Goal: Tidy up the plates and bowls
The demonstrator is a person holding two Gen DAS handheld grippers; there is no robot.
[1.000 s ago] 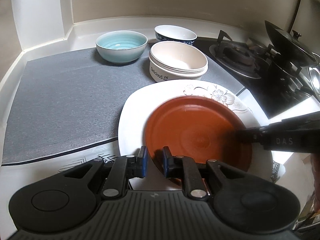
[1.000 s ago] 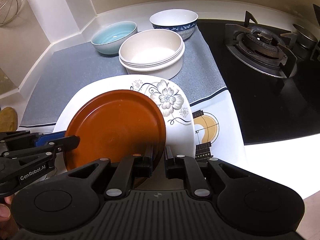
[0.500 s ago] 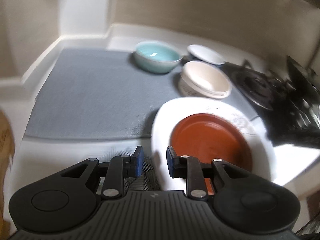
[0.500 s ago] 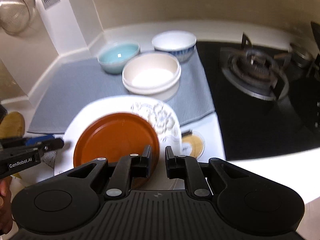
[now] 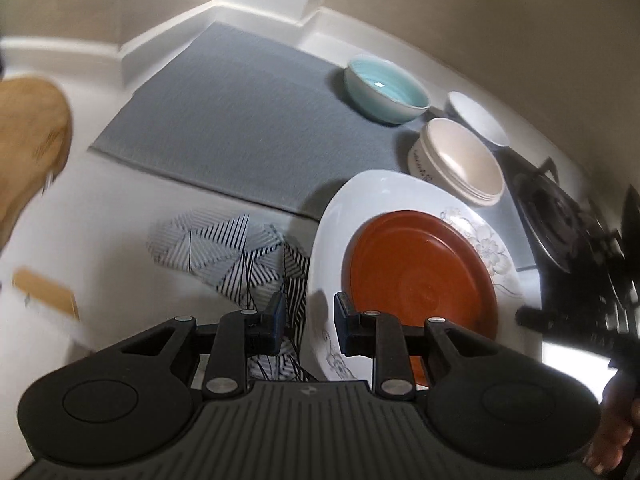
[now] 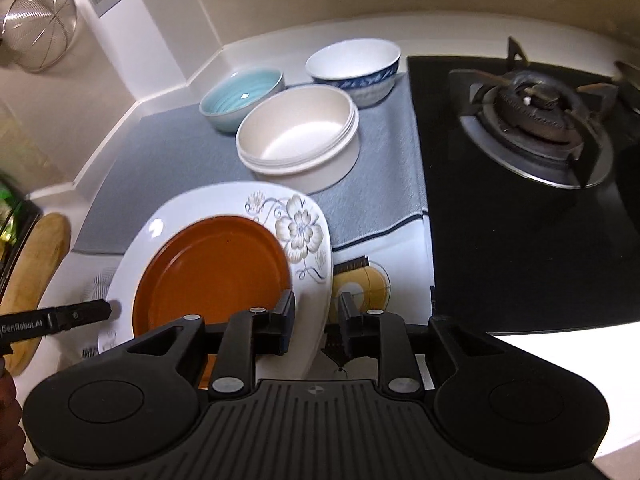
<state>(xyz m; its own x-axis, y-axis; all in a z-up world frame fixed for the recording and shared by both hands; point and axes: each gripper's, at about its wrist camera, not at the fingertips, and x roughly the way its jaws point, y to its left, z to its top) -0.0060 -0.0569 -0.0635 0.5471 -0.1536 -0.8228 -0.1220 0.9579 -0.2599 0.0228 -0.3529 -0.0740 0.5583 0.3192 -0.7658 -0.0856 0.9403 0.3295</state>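
The white desk (image 6: 520, 344) has a black stove (image 6: 536, 120) on its right side and a big gray mat (image 5: 224, 128) on its left side. At the front edge of the mat lies a big white plate with flowers (image 6: 298, 236), and a smaller brown plate (image 6: 212, 268) lies right on top of it. Behind the plates, 3 bowls stand close together on the mat: a cream bowl (image 6: 298, 136) in front, a light blue bowl (image 6: 240, 96) to the back left, and a white bowl with a blue pattern (image 6: 354, 66) to the back right. The right hand-held gripper (image 6: 316, 318) is at the near right rim of the white plate, its fingers apart with the rim between them, holding nothing tight. The left hand-held gripper (image 5: 308, 320) is at the left rim of the same plate, fingers apart too, one on each side of the rim.
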